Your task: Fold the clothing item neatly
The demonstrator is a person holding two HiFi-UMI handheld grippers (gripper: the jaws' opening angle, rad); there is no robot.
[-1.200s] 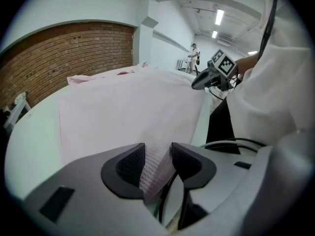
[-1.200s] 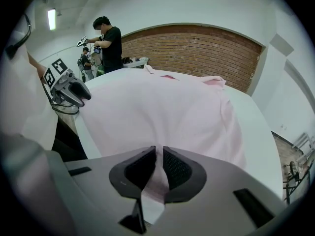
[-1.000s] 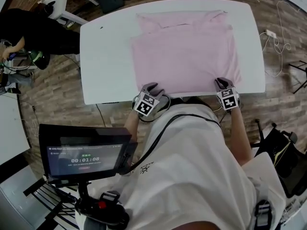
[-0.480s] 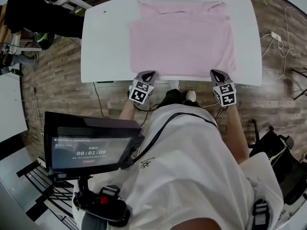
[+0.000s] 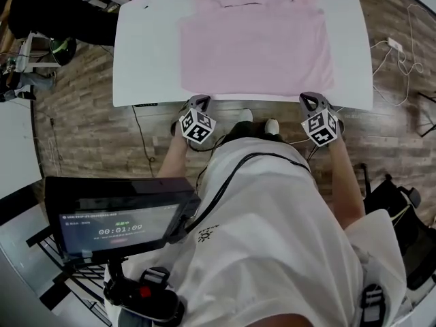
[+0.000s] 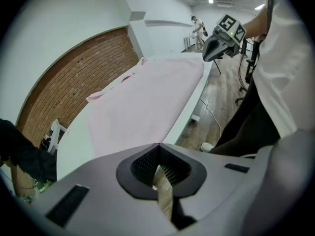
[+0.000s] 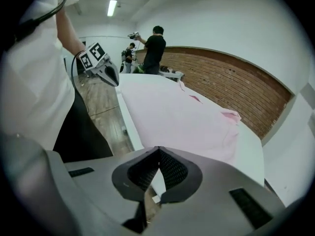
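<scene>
A pink garment (image 5: 255, 43) lies spread flat on the white table (image 5: 146, 53), its collar at the far edge and its hem near the front edge. My left gripper (image 5: 199, 101) hangs just off the table's front edge, below the garment's left hem corner, shut and holding nothing. My right gripper (image 5: 310, 98) is off the edge at the right hem corner, also shut and empty. In the left gripper view the closed jaws (image 6: 158, 144) point along the garment (image 6: 147, 97), with the right gripper (image 6: 216, 45) beyond. The right gripper view shows closed jaws (image 7: 158, 148), the garment (image 7: 177, 114) and the left gripper (image 7: 106, 69).
A screen on a stand (image 5: 119, 213) sits at the lower left beside me. A person in dark clothes (image 5: 54, 16) is at the far left by a white chair. Cables (image 5: 398, 46) lie on the wooden floor at the right, and a dark bag (image 5: 402, 206) stands at the lower right.
Both grippers have drawn back from the garment's hem, off the table's front edge toward my body. The garment stays flat on the table.
</scene>
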